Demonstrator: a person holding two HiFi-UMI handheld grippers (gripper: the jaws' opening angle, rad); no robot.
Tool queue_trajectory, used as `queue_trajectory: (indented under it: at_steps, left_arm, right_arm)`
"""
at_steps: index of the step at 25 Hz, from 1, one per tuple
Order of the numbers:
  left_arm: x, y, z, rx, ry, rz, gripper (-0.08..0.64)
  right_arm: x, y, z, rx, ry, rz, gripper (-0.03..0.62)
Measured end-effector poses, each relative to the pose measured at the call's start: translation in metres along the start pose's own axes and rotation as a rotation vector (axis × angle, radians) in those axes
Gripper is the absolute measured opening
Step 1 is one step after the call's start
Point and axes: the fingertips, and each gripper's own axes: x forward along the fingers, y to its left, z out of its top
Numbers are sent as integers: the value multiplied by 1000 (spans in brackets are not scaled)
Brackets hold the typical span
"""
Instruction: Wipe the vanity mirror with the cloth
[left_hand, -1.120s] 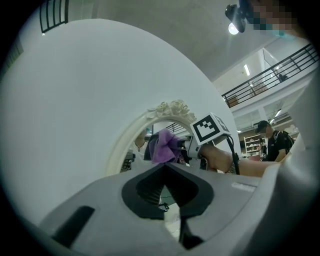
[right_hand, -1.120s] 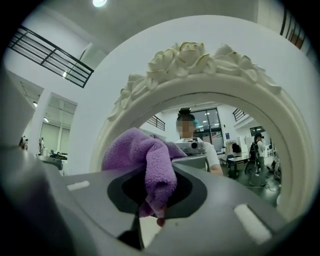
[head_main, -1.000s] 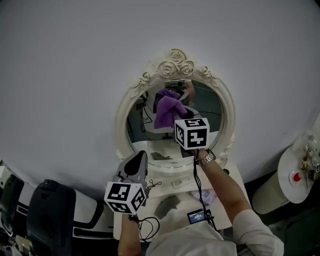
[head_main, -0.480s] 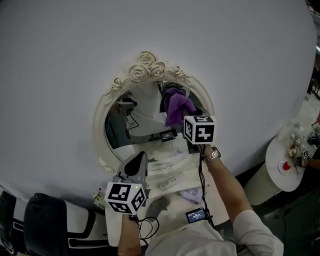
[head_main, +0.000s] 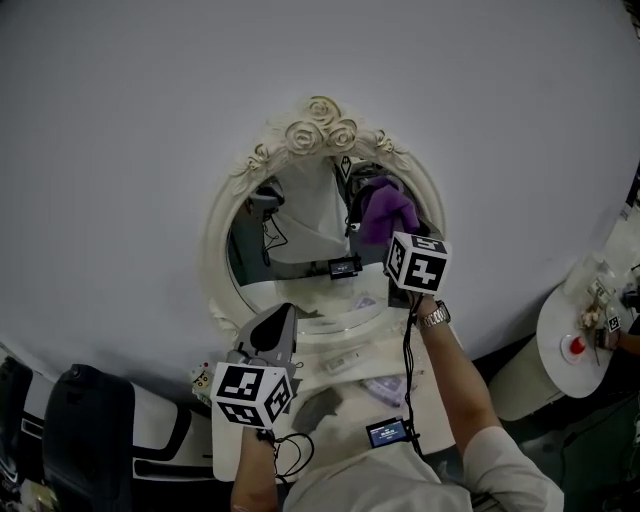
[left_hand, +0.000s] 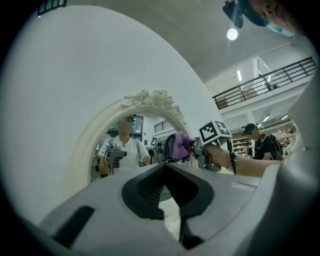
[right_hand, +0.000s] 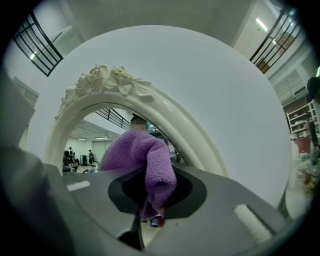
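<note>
The oval vanity mirror (head_main: 300, 250) has a cream frame with carved roses (head_main: 320, 128) on top. A purple fleecy cloth (head_main: 386, 210) is pressed on the glass at its upper right, close to the frame. My right gripper (head_main: 394, 232) is shut on that cloth, its marker cube just below it. In the right gripper view the cloth (right_hand: 146, 161) bulges out of the right gripper (right_hand: 150, 202) in front of the frame (right_hand: 165, 107). My left gripper (head_main: 281, 316) is shut and empty, held low before the mirror's lower edge. The left gripper view shows the left gripper (left_hand: 166, 166) pointing at the cloth (left_hand: 180, 145).
A white vanity table (head_main: 340, 395) under the mirror carries a small screen device (head_main: 388, 432), cables and small white items. A black chair (head_main: 95, 425) stands at the left. A round white side table (head_main: 585, 350) with small items stands at the right.
My right gripper has carried the cloth across the glass from the upper middle to the upper right by the frame. The left gripper has stayed in place.
</note>
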Motion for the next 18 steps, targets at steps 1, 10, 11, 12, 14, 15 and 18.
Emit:
queue_trajectory:
  at_steps: [1, 10, 11, 12, 14, 15, 18]
  left_arm:
    - [-5, 5, -1, -3, 2, 17, 3]
    - [-69, 62, -2, 8, 11, 227, 3]
    - [-79, 70, -2, 1, 7, 255, 3]
    - [-88, 77, -2, -5, 4, 282, 3]
    - [-104, 88, -5, -16, 4, 330, 3]
    - [-112, 92, -7, -20, 7, 350, 3]
    - [-131, 102, -12, -25, 19, 398, 3]
  right_arm:
    - [-2, 13, 0, 10, -10, 35, 60]
    - [-4, 204, -50, -52, 41, 426, 60]
    - [-5, 220, -57, -61, 50, 446, 60]
    - [-5, 234, -64, -69, 59, 463, 60]
    - [-4, 260, -74, -83, 77, 493, 60]
    - [-5, 271, -79, -88, 87, 511, 60]
    - [-4, 303, -92, -104, 118, 559, 60]
